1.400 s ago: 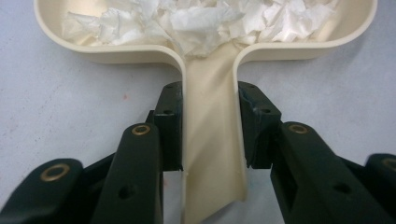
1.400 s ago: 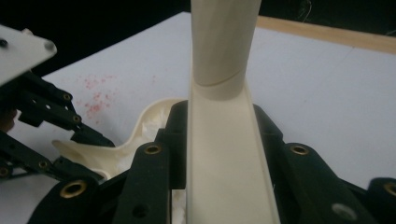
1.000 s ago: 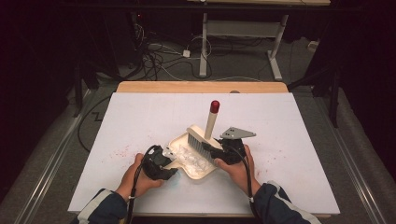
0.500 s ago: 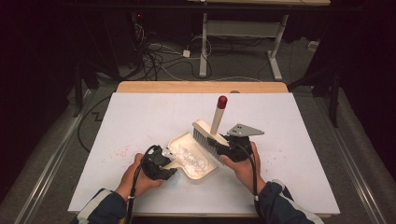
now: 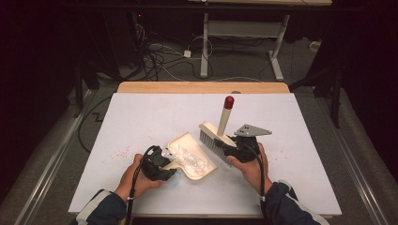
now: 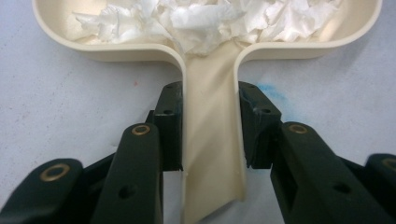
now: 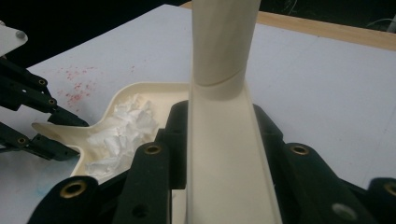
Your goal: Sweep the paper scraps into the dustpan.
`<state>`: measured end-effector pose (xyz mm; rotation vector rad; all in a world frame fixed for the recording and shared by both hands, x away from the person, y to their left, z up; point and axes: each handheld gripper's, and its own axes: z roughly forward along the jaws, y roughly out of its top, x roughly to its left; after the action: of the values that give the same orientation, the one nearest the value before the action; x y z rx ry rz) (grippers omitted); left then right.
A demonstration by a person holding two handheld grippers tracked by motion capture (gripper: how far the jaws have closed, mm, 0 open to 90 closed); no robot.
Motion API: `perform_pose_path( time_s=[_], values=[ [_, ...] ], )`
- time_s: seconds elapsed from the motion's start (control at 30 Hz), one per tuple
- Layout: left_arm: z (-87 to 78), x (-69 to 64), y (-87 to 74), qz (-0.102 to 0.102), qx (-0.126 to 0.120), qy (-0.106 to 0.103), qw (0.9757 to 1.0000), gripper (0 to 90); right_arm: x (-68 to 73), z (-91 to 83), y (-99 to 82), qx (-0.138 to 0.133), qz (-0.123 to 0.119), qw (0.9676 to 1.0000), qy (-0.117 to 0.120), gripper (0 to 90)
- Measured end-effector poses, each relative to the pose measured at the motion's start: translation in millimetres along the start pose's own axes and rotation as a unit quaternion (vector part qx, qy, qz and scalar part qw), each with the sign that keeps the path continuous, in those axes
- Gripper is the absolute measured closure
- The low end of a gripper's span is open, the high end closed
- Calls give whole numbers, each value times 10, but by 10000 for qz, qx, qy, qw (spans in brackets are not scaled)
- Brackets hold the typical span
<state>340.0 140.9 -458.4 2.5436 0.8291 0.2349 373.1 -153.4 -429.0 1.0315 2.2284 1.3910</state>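
The white surface carries a cream dustpan near its 6 o'clock edge, with a brush just beside it at 3 o'clock. The high view alone shows the brush's bristles beside the pan's open lip and its red-tipped handle leaning toward 12 o'clock. The left tool clamps the dustpan's handle; the left gripper view shows both pads pressed against that handle's sides and white crumpled paper scraps heaped in the pan. The right tool grips the brush's handle, seen close in the right gripper view, which also catches red specks on the surface at 10 o'clock.
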Motion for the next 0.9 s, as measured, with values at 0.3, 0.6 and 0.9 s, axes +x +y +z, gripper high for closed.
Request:
perform_pose_path(
  time_s=[0.3,0.6,0.9],
  values=[
    [-49,52,-20,-89,-83,106,9999,636,-120,-172,-32,96,-131,9996,-215,676],
    [-83,165,-111,-292,-100,190,9993,636,-182,-329,-46,121,-191,9993,-281,675],
    [-130,316,-213,-545,-134,327,9979,636,-132,-426,-39,137,-459,9987,-193,675]
  ],
)
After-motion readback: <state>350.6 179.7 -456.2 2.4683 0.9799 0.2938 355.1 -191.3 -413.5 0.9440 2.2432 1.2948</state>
